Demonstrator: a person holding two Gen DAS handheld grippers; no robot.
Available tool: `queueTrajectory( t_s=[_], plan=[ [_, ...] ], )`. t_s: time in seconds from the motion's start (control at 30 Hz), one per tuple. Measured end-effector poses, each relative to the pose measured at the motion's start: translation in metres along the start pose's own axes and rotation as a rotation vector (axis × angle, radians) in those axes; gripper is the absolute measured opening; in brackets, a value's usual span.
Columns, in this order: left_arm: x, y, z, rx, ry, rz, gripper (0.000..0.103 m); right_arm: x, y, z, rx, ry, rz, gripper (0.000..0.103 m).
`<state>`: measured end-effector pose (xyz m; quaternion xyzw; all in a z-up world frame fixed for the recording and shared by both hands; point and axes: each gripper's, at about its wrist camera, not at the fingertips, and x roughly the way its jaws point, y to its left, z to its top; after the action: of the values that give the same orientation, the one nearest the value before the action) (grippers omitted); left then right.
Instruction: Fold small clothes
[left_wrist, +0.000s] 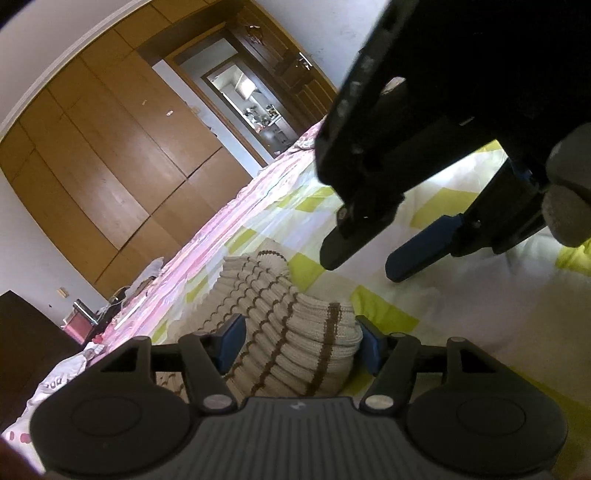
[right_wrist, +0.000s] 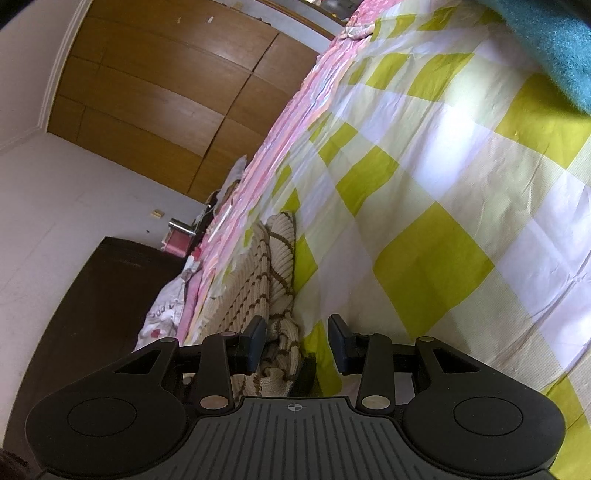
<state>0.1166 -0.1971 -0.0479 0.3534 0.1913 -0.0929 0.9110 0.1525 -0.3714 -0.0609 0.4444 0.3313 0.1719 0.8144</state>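
Bedroom light falls across a bed (right_wrist: 443, 155) spread with a yellow-green, white and cream checked sheet, its far edge banded in pink. Nearest in the left wrist view, the left gripper (left_wrist: 299, 341) stands with its blue-padded fingers (left_wrist: 231, 341) apart on either side of a cream knitted garment with brown wavy stripes (left_wrist: 280, 295); the folded bulk sits between the pads and meets the right-hand one, while whether the left pad presses on it I cannot tell. The knit lies bunched on the sheet and runs away toward the pink edge.

In the right wrist view, the right gripper (right_wrist: 297, 341) has its fingers (right_wrist: 255, 341) parted; a fold of the same garment lies just inside the left finger, the right finger stands clear over the sheet. Seen from the left wrist camera, this gripper hangs just beyond the knit with both tips apart and empty above the sheet, a grey-gloved hand (left_wrist: 570, 192) on its body.

Farther off, a teal towel-like cloth (right_wrist: 554, 44) lies on the bed. Beyond the bed stand a dark cabinet (right_wrist: 103, 295), a wooden wardrobe (left_wrist: 110, 147) and an open doorway (left_wrist: 243, 96).
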Motion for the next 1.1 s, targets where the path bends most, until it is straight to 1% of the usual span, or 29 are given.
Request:
queueTrajectory(
  t_s=[0.07,0.13,0.17,0.23,0.33,0.43,0.5,0.6,0.73,0.97,1.1],
  plan=[
    [0.000,0.006,-0.002,0.006,0.010,-0.007,0.067,0.000,-0.001,0.001,0.005,0.001,0.006,0.038],
    [0.000,0.012,-0.006,0.005,0.030,-0.013,0.053,0.000,0.000,0.002,0.003,0.002,0.009,0.038],
    [0.000,0.015,-0.008,-0.007,0.045,-0.026,0.048,0.000,0.000,0.002,0.000,0.005,0.011,0.038],
    [-0.002,0.019,-0.010,-0.027,0.061,-0.061,0.031,0.001,0.002,0.001,-0.006,0.018,0.020,0.038],
    [-0.005,0.019,-0.010,-0.040,0.053,-0.091,0.025,0.005,0.008,0.002,-0.024,0.035,0.042,0.039],
    [-0.006,0.027,-0.010,-0.084,0.036,-0.130,0.023,0.018,0.015,0.007,-0.017,0.027,0.022,0.047],
    [-0.008,0.030,-0.012,-0.116,0.029,-0.155,0.022,0.037,0.021,0.014,-0.020,0.059,0.022,0.048],
    [-0.007,0.036,-0.016,-0.149,0.015,-0.179,0.022,0.071,0.038,0.026,-0.071,0.089,-0.030,0.048],
    [-0.005,0.047,-0.017,-0.243,0.009,-0.217,0.020,0.105,0.054,0.034,-0.166,0.115,-0.108,0.048],
    [-0.004,0.068,-0.024,-0.345,-0.010,-0.262,0.018,0.121,0.058,0.037,-0.188,0.101,-0.108,0.049],
    [-0.006,0.074,-0.027,-0.364,-0.027,-0.264,0.016,0.127,0.055,0.041,-0.140,0.085,-0.075,0.050]
  ],
)
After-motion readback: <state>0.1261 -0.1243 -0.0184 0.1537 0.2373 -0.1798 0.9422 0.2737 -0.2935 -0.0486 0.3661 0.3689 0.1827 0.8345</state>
